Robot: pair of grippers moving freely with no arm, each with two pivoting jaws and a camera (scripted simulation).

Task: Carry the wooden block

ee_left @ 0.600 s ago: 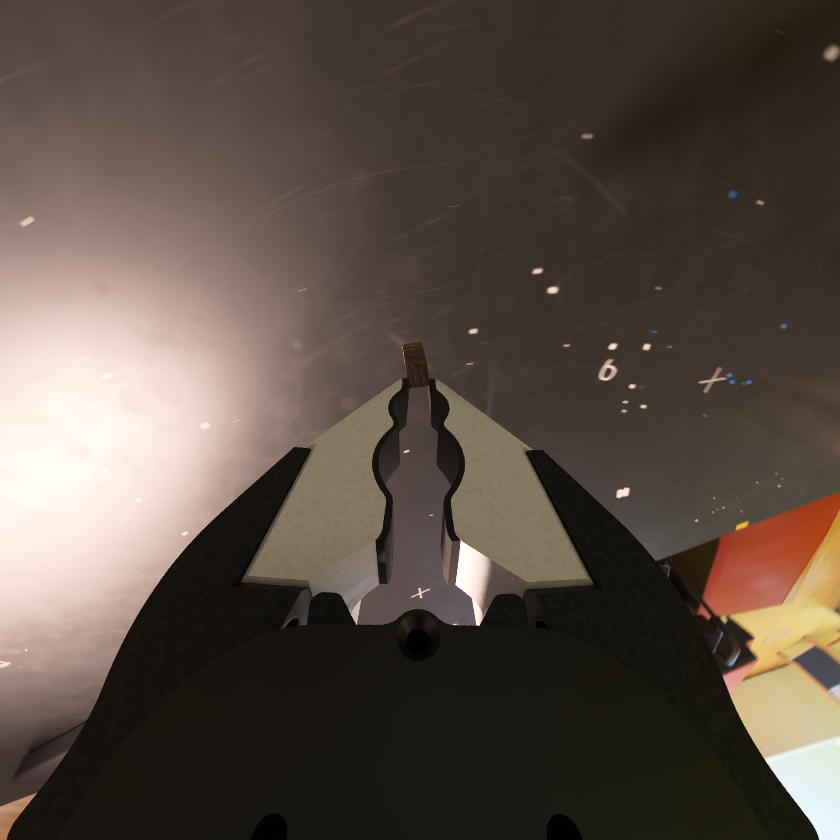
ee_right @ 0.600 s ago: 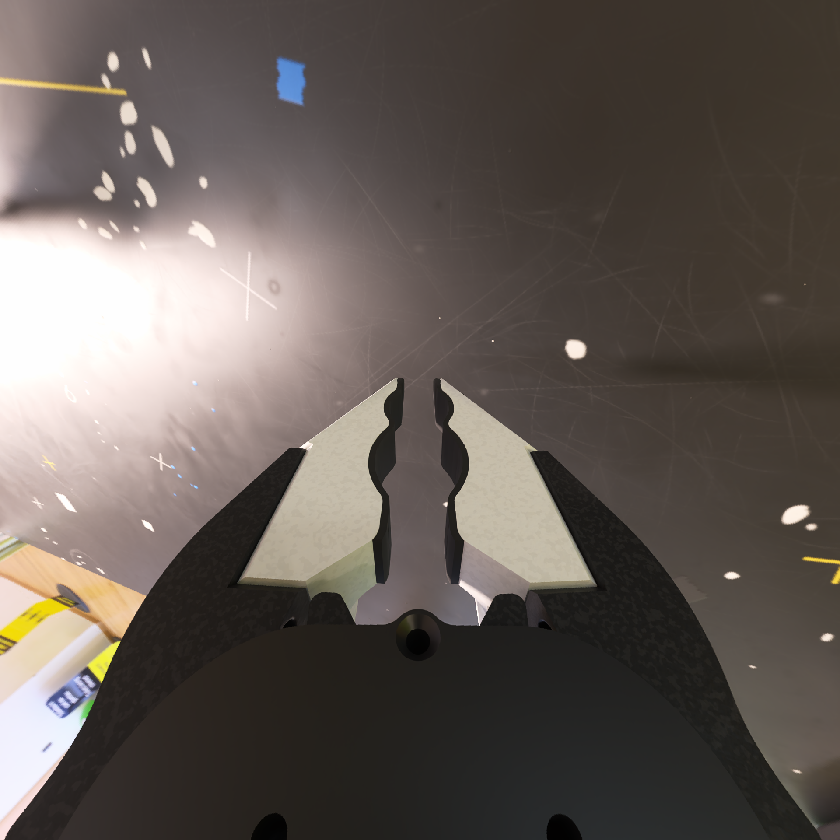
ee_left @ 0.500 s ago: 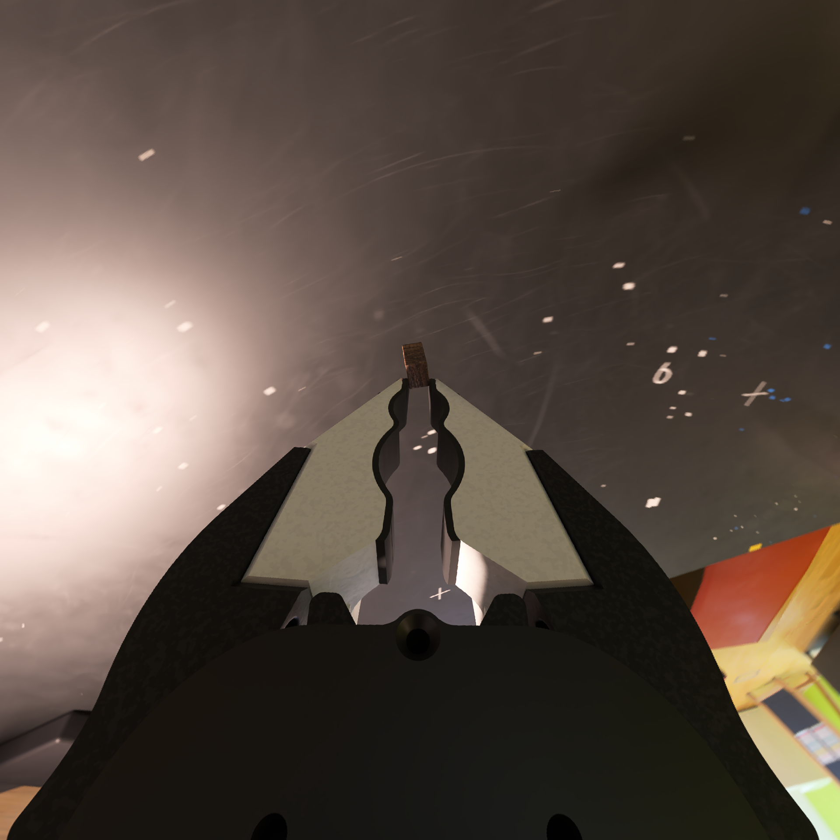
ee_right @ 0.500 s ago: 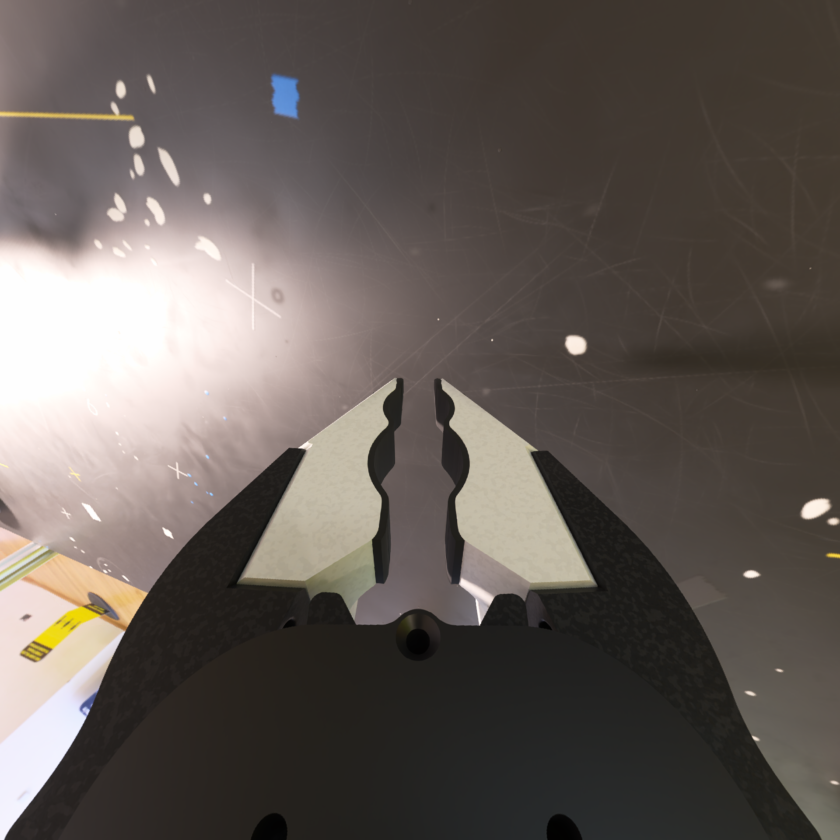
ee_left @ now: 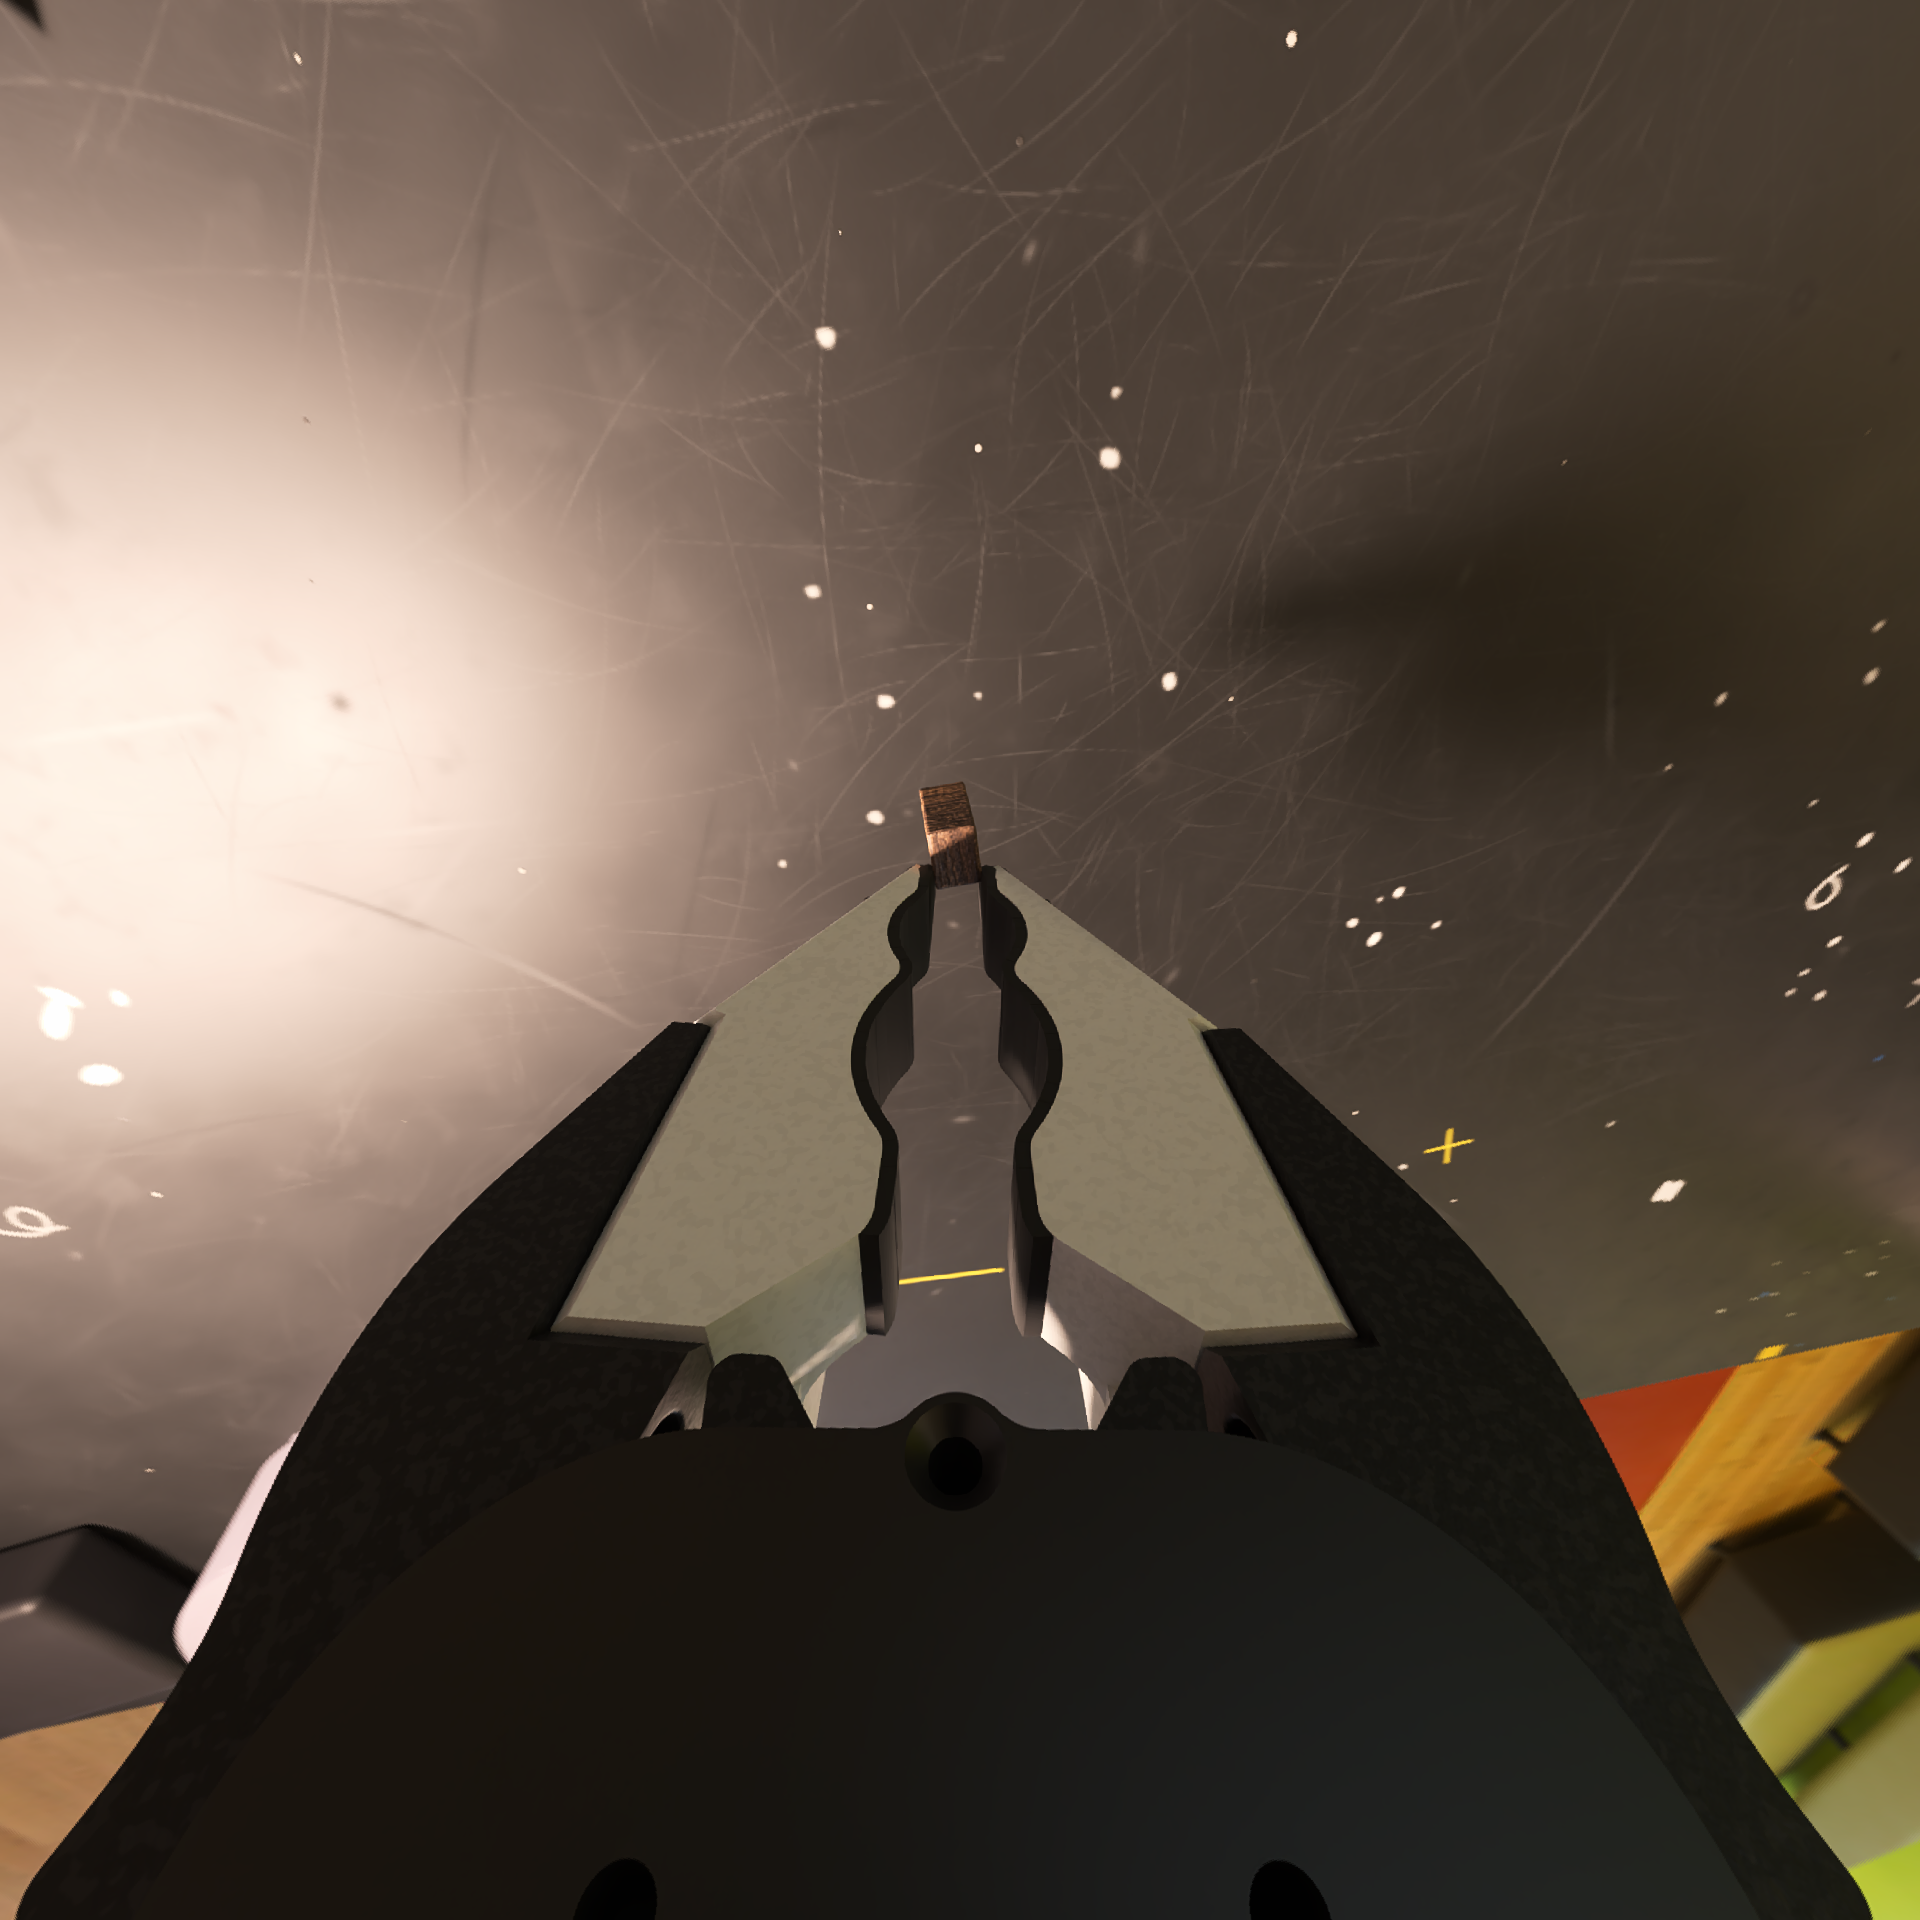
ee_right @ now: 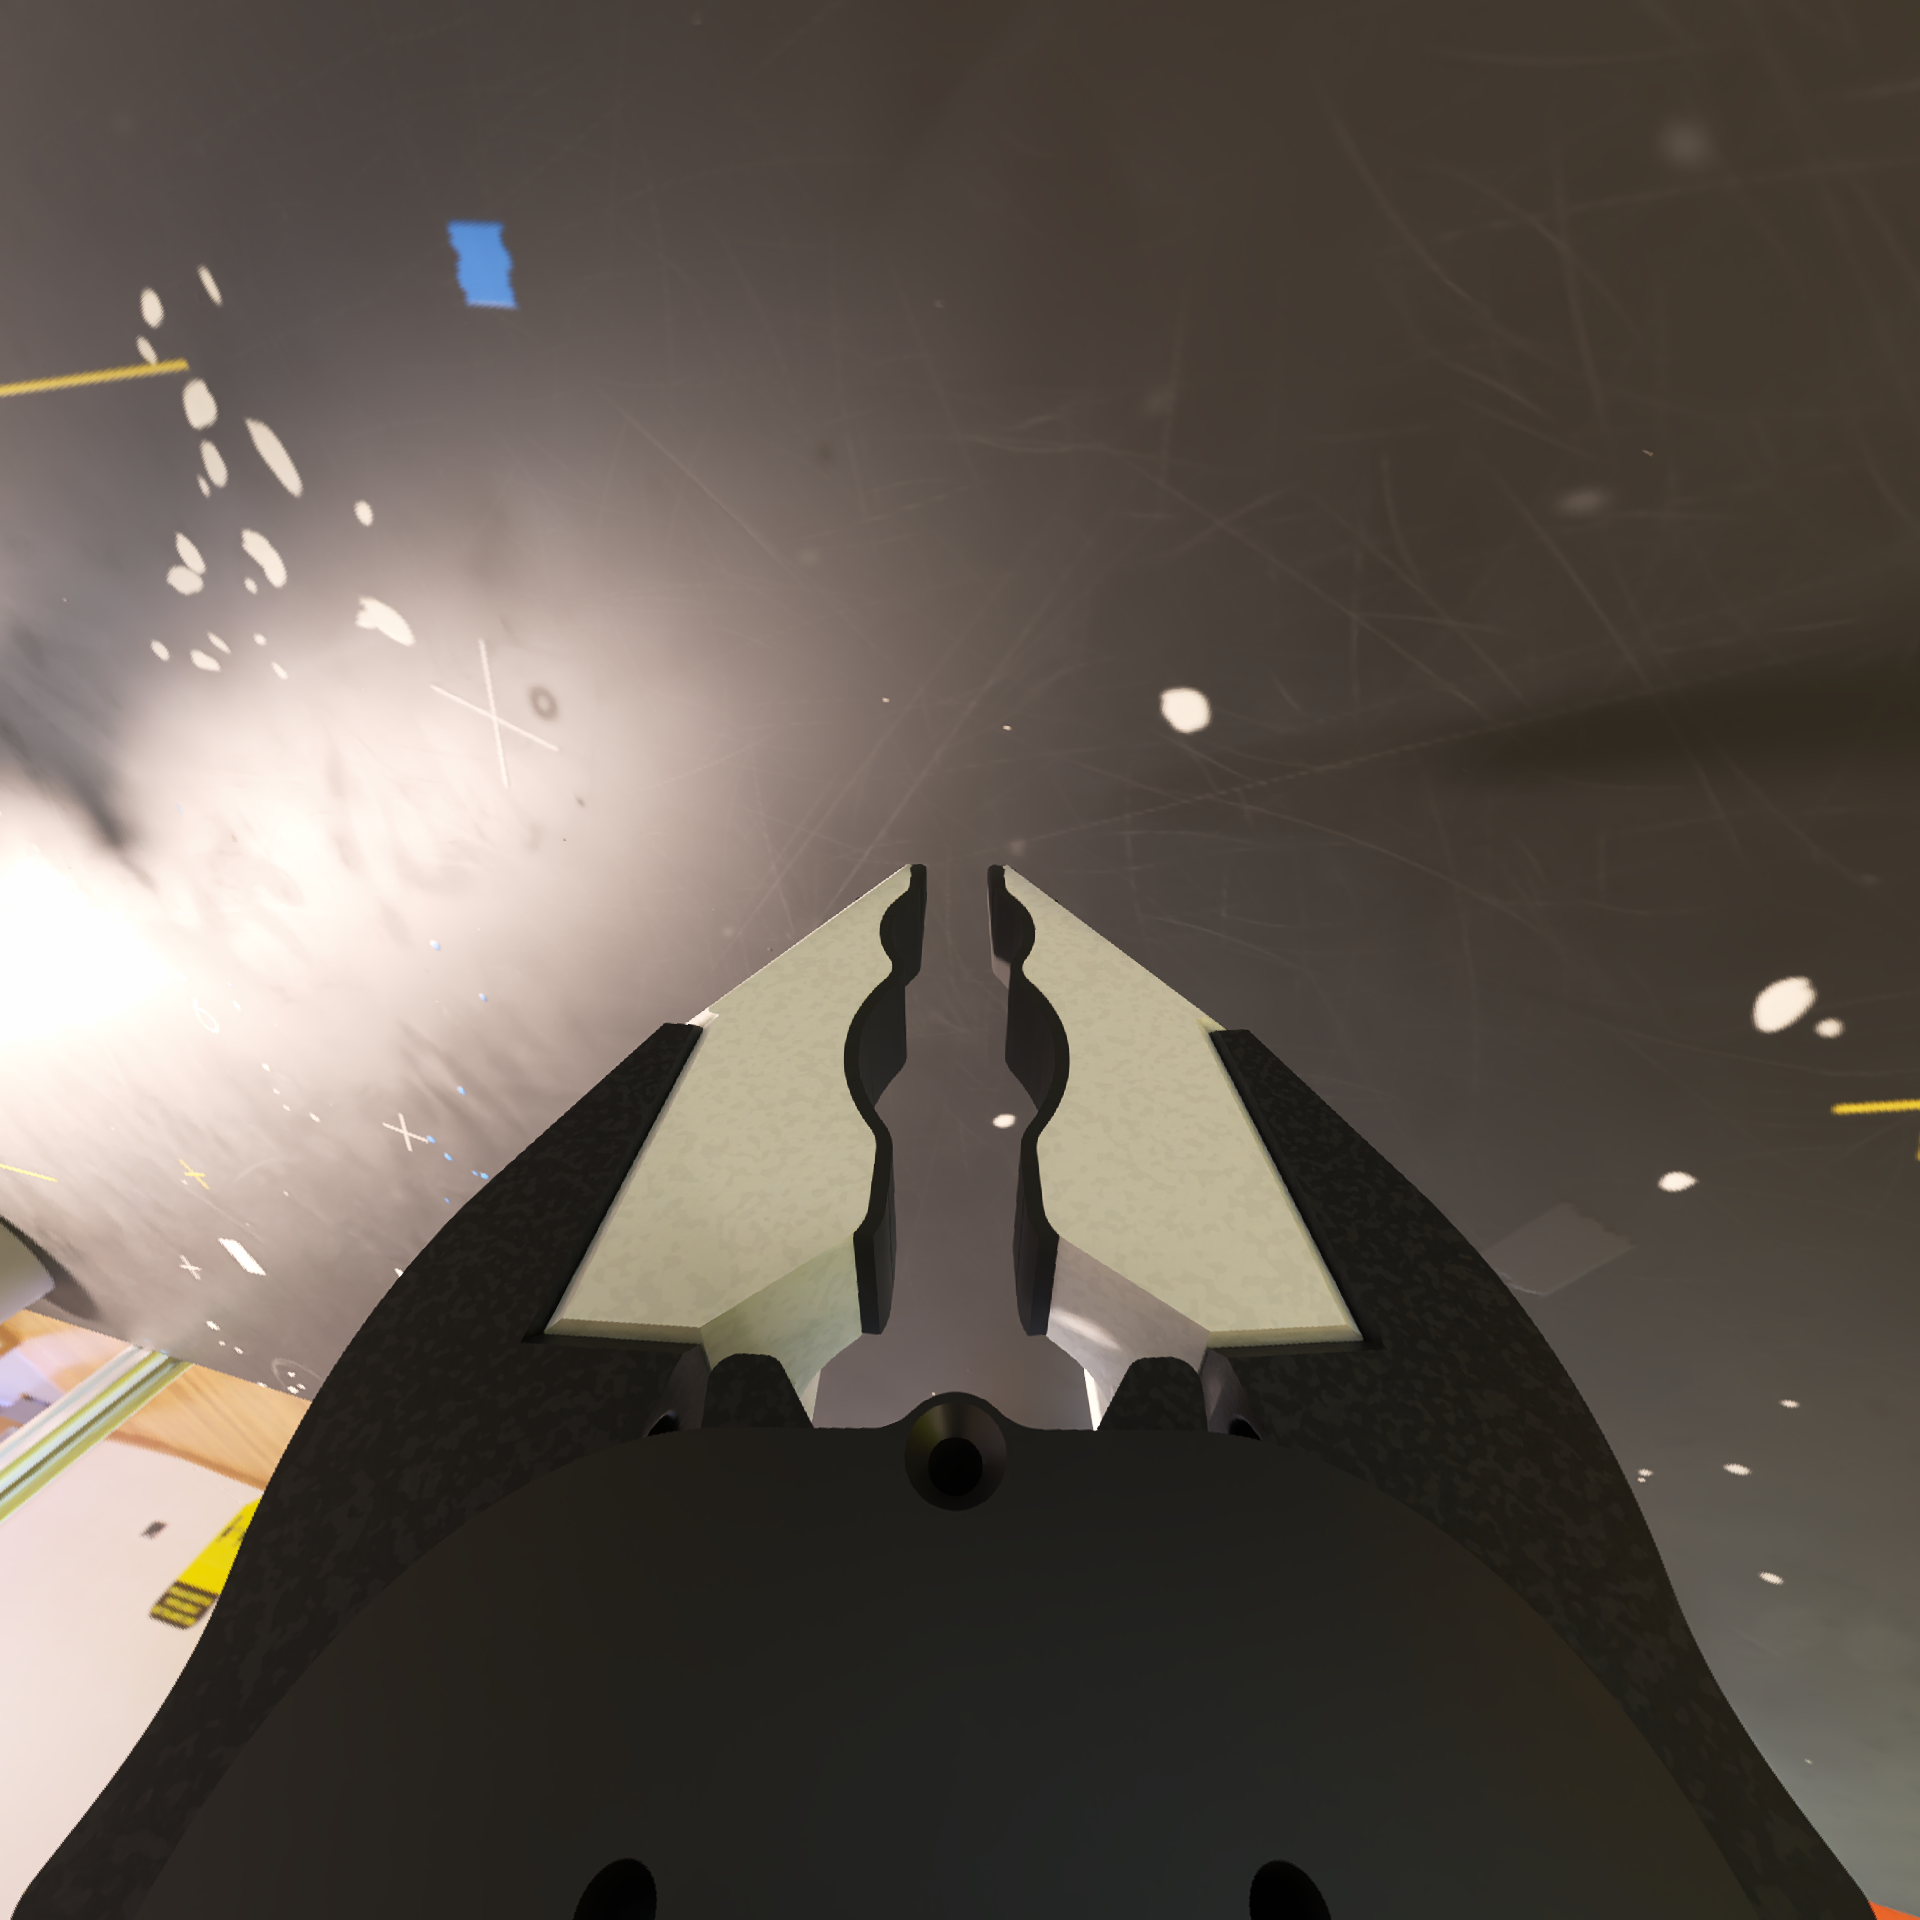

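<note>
A small brown wooden block (ee_left: 948,831) is pinched between the fingertips of my left gripper (ee_left: 954,878). It sticks out past the tips and is held above the dark scratched tabletop (ee_left: 1143,416). My right gripper (ee_right: 956,878) hangs over the same dark surface (ee_right: 1351,520). Its fingers stand a narrow gap apart with nothing between them. The block does not show in the right wrist view.
Red, wooden and green shapes (ee_left: 1766,1455) lie at the lower right of the left wrist view, and a dark box (ee_left: 73,1621) at its lower left. In the right wrist view a wooden edge with a white sheet (ee_right: 104,1507) lies at the lower left and a blue patch (ee_right: 481,265) farther off.
In the left wrist view the tabletop marks have slid right, so my left gripper has swung left with the block still held. The right wrist view has shifted only slightly.
</note>
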